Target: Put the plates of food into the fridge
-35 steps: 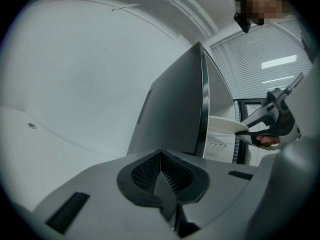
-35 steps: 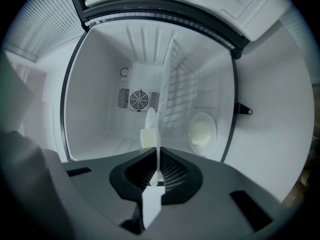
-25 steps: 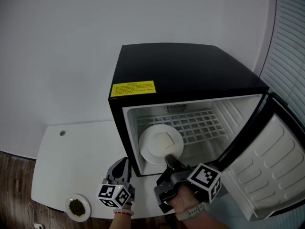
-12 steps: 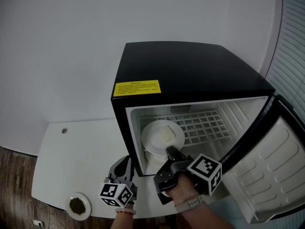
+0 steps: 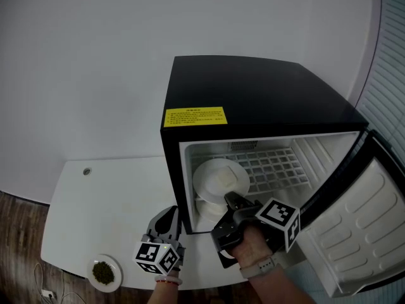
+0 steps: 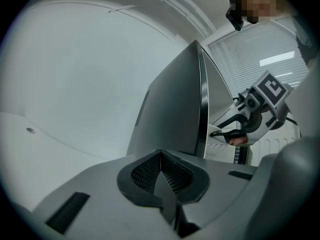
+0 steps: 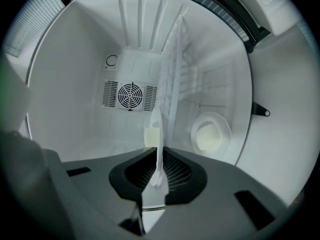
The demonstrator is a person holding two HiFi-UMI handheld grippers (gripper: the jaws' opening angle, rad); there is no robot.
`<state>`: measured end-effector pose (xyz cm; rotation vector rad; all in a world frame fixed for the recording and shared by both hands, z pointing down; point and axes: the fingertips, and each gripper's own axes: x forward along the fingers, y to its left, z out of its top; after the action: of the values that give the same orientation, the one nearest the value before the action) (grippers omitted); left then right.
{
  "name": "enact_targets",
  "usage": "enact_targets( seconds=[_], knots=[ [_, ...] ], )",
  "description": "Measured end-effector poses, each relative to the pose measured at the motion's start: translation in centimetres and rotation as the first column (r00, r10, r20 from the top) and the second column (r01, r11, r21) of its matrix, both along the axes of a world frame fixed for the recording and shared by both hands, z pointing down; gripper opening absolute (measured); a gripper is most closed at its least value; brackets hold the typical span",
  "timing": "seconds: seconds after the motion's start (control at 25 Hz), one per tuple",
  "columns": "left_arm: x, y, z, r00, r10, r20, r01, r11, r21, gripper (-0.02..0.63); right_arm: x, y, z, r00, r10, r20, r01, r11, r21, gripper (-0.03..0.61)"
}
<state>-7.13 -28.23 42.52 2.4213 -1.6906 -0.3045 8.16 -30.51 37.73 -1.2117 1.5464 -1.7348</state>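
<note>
Firstly, right gripper (image 5: 231, 201): jaws clamped on the near rim of a white plate (image 5: 205, 181), which shows edge-on between the pads in the right gripper view.
Load: one pale block of food (image 5: 223, 179), seated mid-plate.
Position: plate inside the fridge (image 5: 253, 90), over the wire shelf (image 5: 278, 164); whether it rests on the wires cannot be told.
Change over the last second: plate and gripper carried a little deeper past the door frame, grip unchanged.
Meaning: placing this plate looks nearly done; setting down and release appear to remain.
Other side of the shelf, apparently the lower compartment: second plate (image 7: 224, 121) with pale food, already stored.
Door (image 5: 357, 227): swung wide to the right.
Left gripper (image 5: 166, 219): jaws closed on nothing, held over the table (image 5: 107, 195) just beside the fridge's left wall.
Outstanding: small plate (image 5: 92, 278) of green food (image 5: 102, 272), near the table's front edge, well apart from the fridge.
</note>
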Motion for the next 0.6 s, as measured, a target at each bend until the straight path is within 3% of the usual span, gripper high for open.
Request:
enact_targets(
  seconds=[0.28,0.6],
  knots=[
    [0.1,0.2,0.1,1.000,0.009,0.002,-0.009,1.000,-0.001,0.009,-0.5,0.5,-0.6,1.000,-0.023,-0.019,0.025,0.998,0.062,0.112],
    [-0.1,0.5,0.2,1.000,0.011,0.011,-0.011,1.000,-0.006,0.009,-0.7,1.6,-0.6,0.997,-0.026,-0.078,0.034,0.994,0.106,0.132]
  ],
)
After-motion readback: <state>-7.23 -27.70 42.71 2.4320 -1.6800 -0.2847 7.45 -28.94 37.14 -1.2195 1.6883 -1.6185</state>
